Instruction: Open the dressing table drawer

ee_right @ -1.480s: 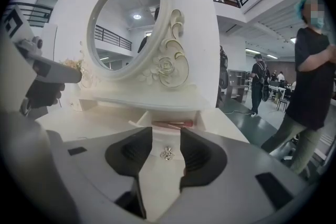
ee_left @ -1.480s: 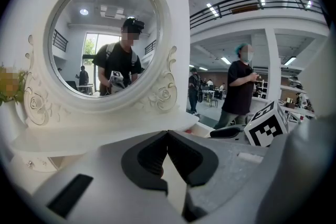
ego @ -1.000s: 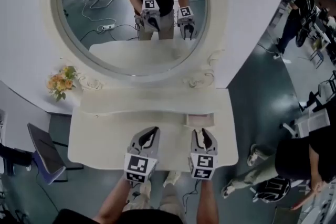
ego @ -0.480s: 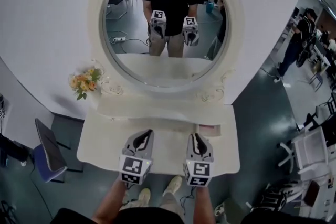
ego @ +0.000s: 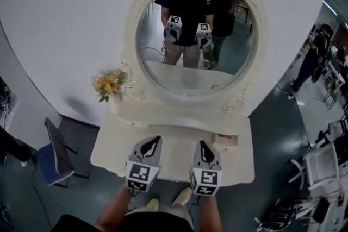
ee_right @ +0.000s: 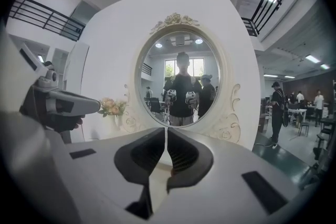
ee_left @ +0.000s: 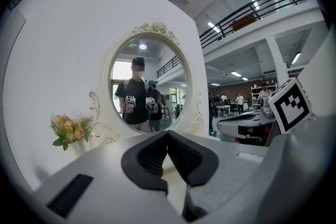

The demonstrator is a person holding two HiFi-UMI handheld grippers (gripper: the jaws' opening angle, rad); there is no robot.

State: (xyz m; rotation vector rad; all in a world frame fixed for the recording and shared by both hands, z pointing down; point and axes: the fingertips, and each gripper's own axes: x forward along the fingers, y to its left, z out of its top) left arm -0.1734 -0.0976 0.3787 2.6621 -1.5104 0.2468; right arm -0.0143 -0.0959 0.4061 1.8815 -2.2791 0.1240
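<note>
The cream dressing table [ego: 111, 155] stands against a white wall under an oval mirror [ego: 190, 57]. A small drawer [ego: 227, 140] at the right end of its raised shelf is pulled out and shows a pinkish inside. Both grippers hover over the table's front edge and touch nothing. My left gripper [ego: 155, 141] [ee_left: 167, 132] is shut and empty. My right gripper [ego: 202, 145] [ee_right: 166, 129], left of the drawer and apart from it, has just been closing; its tips now meet with nothing between them. Both point at the mirror [ee_right: 181, 84], which reflects them.
A bunch of flowers [ego: 109, 85] stands at the shelf's left end. A blue chair [ego: 54, 155] is left of the table. People [ego: 312, 65] and office chairs [ego: 321, 163] are on the floor to the right.
Both grippers drew back from the shelf toward the table's front edge and rose. The right jaws went from wide apart near the drawer to closed. The head view tilted up the mirror.
</note>
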